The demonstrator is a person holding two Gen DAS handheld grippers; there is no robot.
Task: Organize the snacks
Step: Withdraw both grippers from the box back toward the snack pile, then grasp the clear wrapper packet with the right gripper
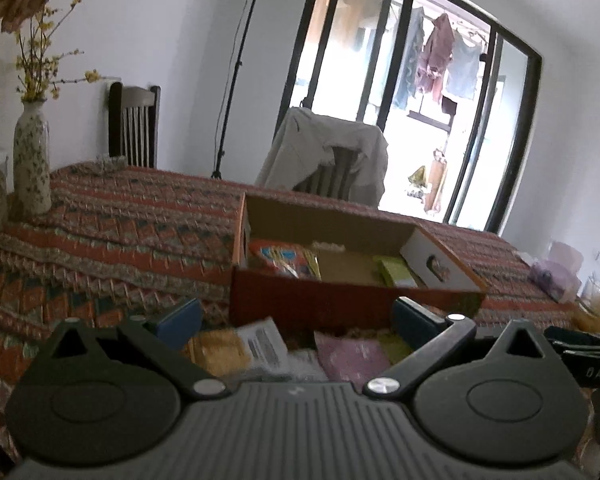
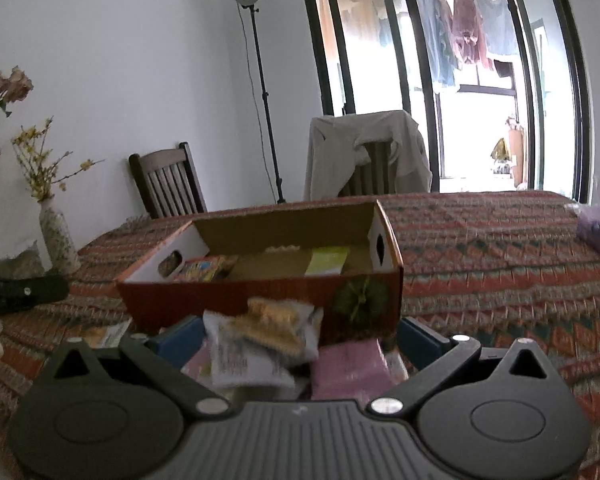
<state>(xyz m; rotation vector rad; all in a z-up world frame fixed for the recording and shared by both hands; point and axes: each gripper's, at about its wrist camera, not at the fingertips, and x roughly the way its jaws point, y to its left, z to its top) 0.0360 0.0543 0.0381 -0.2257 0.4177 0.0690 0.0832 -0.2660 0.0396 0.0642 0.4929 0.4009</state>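
Observation:
An open orange cardboard box (image 1: 340,300) (image 2: 228,300) stands on the patterned tablecloth. In it lie a colourful packet (image 1: 284,258) (image 2: 202,270) at the left and a green packet (image 1: 396,272) (image 2: 328,260) at the right. In front of the box is a pile of loose snack packets. My left gripper (image 1: 298,322) is open above a yellow packet (image 1: 216,350), a white labelled one (image 1: 262,342) and a pink one (image 1: 352,354). My right gripper (image 2: 300,340) is open too. A white packet of yellow snacks (image 2: 260,344) sits tilted between its fingers, beside a pink packet (image 2: 348,364).
A flowered vase (image 1: 32,164) (image 2: 58,236) stands at the table's left edge. Two chairs (image 2: 168,184), one draped with a jacket (image 2: 364,152), and a lamp stand (image 2: 264,100) are behind the table. A purple bag (image 2: 598,232) lies at the far right.

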